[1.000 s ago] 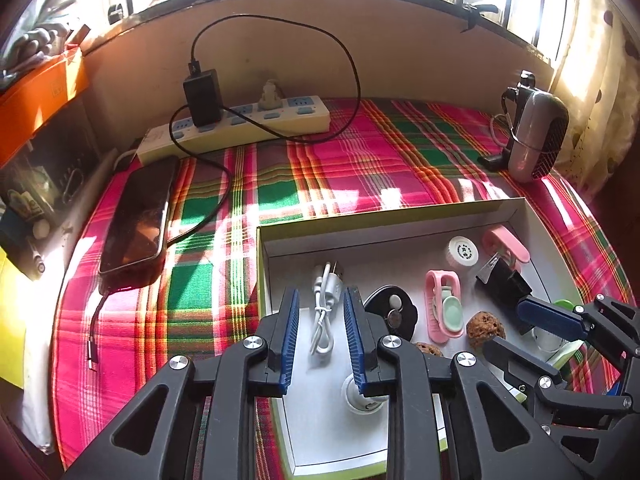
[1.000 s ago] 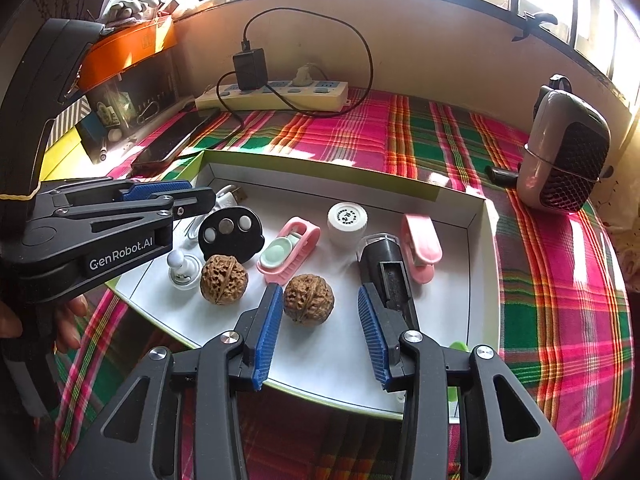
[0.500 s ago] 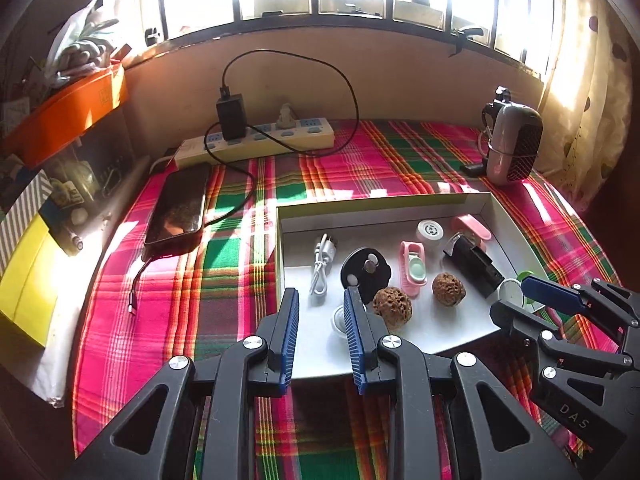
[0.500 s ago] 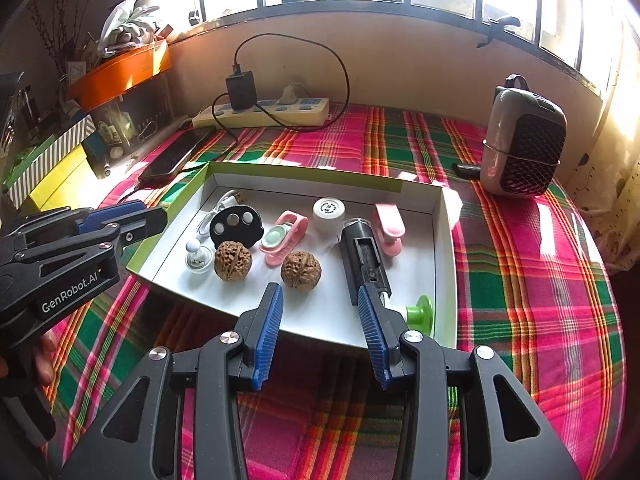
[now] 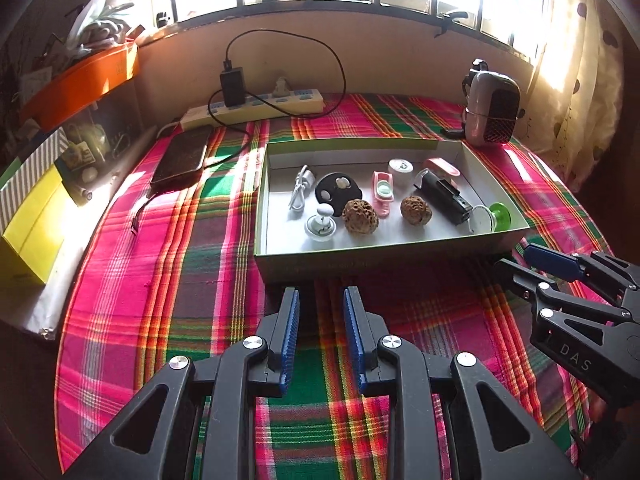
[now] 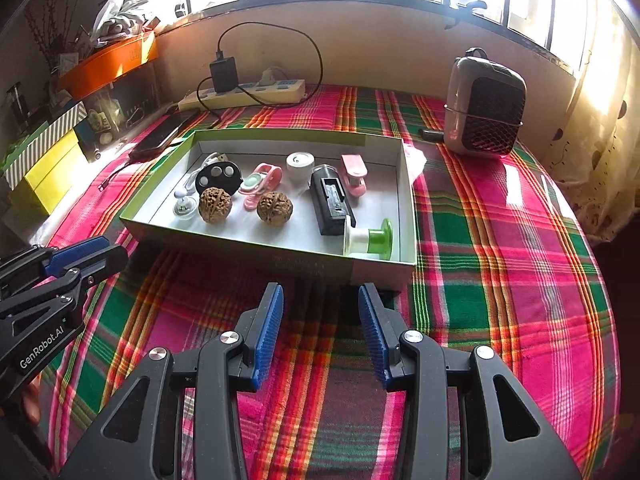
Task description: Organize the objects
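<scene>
A shallow green-rimmed box (image 5: pixel 376 258) (image 6: pixel 256 250) sits on the plaid cloth. Inside lie two walnuts (image 5: pixel 360 216) (image 6: pixel 215 205), a black round holder (image 5: pixel 338 192), a pink clip (image 5: pixel 382 192), a black rectangular device (image 5: pixel 444 198) (image 6: pixel 332 206), a white cable (image 5: pixel 300 190), a white round cap (image 6: pixel 299 166) and a green-and-white spool (image 6: pixel 370 238). My left gripper (image 5: pixel 319 300) hovers over the cloth in front of the box, open with nothing between its pads. My right gripper (image 6: pixel 320 296) also stands open and empty just before the box's near wall.
A phone (image 5: pixel 182 158) on a cable lies left of the box, a power strip (image 5: pixel 256 106) with a charger at the back wall. A small heater (image 6: pixel 486 114) stands back right. Yellow boxes (image 5: pixel 32 220) and an orange tray (image 5: pixel 80 84) line the left side.
Both grippers have pulled back from above the box interior to the cloth in front of it. The box and its contents look farther away. Jaw gaps are unchanged.
</scene>
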### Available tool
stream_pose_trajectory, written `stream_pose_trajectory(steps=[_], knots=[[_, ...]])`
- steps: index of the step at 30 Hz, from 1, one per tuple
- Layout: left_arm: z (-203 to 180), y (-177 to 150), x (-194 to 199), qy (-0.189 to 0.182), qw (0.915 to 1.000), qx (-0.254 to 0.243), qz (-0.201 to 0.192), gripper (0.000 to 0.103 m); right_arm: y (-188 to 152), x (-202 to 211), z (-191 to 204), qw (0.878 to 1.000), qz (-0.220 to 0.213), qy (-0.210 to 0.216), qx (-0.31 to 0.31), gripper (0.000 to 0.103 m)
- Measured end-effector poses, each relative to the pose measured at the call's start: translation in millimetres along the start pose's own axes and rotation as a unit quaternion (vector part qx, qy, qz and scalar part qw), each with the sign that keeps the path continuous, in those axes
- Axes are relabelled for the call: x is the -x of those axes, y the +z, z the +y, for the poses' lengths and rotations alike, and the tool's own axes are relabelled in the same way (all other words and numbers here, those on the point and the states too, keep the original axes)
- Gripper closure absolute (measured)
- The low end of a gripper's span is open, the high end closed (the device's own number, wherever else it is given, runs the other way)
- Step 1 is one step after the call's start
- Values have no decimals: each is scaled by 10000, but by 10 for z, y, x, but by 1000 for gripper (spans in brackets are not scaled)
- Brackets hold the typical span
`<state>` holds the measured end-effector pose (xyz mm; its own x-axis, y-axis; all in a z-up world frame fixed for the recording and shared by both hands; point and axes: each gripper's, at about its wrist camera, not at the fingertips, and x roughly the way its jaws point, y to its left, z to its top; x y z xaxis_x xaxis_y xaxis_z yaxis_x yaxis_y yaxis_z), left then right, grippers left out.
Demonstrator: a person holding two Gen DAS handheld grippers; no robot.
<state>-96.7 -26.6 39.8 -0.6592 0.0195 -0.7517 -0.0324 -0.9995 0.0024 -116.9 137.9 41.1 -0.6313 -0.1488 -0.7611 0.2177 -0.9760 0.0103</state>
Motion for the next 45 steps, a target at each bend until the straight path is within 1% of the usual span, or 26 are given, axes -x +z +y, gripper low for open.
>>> stream_pose_trajectory(steps=[4,10,13,21,23,25,27,29,35,45], knots=[[-52,-131,-48,-83,9997,87,218,82,-100,-26,-53,9999,118,-81,-69,62],[-113,-269,-102,-80,9992,125,371,82,-243,-115,-130,9991,359,-146,-154,62],[-147,-316,-130,-57,9990,88,432,82,-268,-101,-149,9992,337,-138,-176,59],[-172,-341,-109,81,9992,144,361,81,-331,-56,-164,9990,336,-238,-150,57],[-178,-351,-107,120,9992,197,339,81,-350,-47,-181,9989,332,-280,-193,50],[-176,-363,-103,149,9990,287,295,81,-366,-42,-201,9987,328,-308,-234,47],[-182,-382,-94,190,9990,343,233,81,-377,-33,-210,9987,333,-301,-229,46],[-205,-392,-95,248,9991,292,183,81,-397,-21,-208,9988,317,-303,-205,45],[-205,-398,-90,267,9990,315,151,81,-427,-9,-205,9991,220,-307,-216,44],[-199,-405,-93,223,9990,348,149,81,-429,-7,-209,9990,220,-310,-217,44]])
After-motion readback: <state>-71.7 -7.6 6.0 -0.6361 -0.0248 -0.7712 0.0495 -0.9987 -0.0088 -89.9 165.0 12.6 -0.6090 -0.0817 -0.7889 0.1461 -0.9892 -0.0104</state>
